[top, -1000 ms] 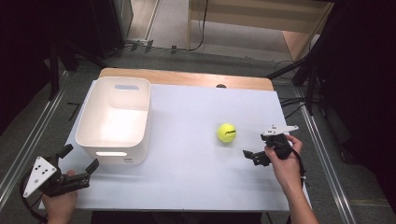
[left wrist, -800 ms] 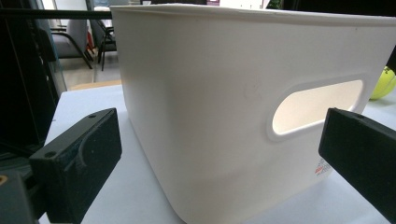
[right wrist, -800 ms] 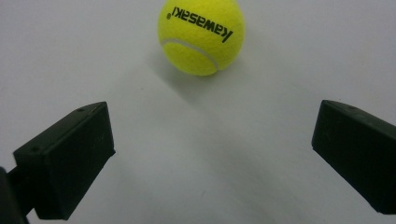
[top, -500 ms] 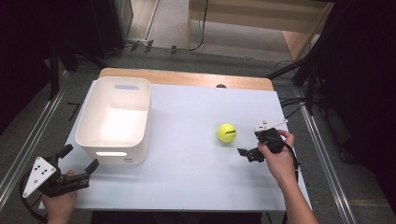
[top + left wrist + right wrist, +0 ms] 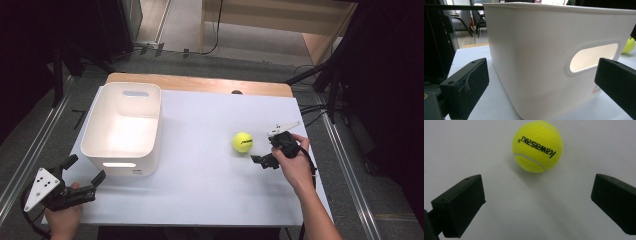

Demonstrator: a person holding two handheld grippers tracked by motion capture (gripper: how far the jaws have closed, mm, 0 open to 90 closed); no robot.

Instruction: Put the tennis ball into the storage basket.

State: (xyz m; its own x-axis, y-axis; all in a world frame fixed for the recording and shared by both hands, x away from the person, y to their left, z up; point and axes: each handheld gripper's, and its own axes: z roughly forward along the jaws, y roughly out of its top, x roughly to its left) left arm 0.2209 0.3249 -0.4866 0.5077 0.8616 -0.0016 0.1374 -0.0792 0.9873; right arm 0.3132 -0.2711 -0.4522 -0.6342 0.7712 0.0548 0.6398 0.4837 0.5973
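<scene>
A yellow tennis ball [image 5: 242, 142] with black lettering lies on the white table [image 5: 200, 195], right of centre. My right gripper [image 5: 264, 148] is open just right of it, jaws pointing at the ball with a small gap. In the right gripper view the ball [image 5: 537, 146] lies ahead of my right gripper [image 5: 537, 202], beyond the jaw tips and not between them. A white plastic bin [image 5: 91, 127] stands at the left and looks empty. My left gripper [image 5: 84, 169] hovers open at the table's front left corner, facing the bin's handle-slot wall [image 5: 536, 62]. My left gripper [image 5: 541, 87] holds nothing.
A wooden strip [image 5: 200, 84] runs along the table's far edge. Metal rails [image 5: 30, 150] and cables flank the table on the floor. The ball [image 5: 629, 45] peeks past the bin's right corner in the left gripper view. Bare tabletop lies between bin and ball.
My right gripper has moved left toward the ball, closing most of the gap. The left gripper, the bin and the ball have stayed put.
</scene>
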